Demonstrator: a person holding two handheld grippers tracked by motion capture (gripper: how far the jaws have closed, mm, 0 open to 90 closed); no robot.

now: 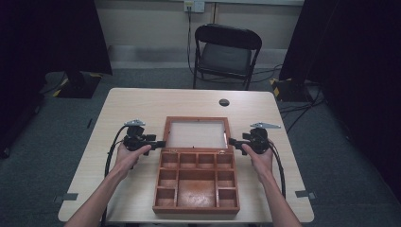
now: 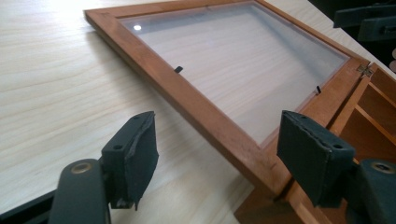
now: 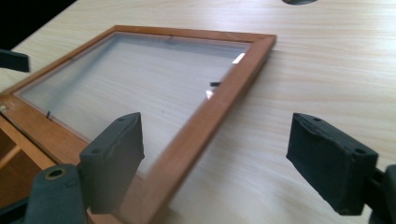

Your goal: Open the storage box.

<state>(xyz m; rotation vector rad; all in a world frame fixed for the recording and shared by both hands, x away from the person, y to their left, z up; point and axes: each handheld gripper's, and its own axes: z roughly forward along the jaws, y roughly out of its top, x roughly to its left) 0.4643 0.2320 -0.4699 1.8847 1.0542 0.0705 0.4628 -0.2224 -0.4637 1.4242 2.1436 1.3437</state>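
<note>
1. The left tool (image 2: 217,161) has both black jaws standing apart, straddling the near corner of the glazed lid (image 2: 196,100).
2. The lid lies flat on the pale tabletop (image 2: 56,93).
3. Wooden box compartments (image 2: 369,116) sit right.

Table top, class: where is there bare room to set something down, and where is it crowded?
Bare wood lies along the far edge of the table beyond the open lid, and in wide strips at the left and right edges. The near middle is crowded: the wooden box fills it, with the left gripper and right gripper flanking the lid.
</note>
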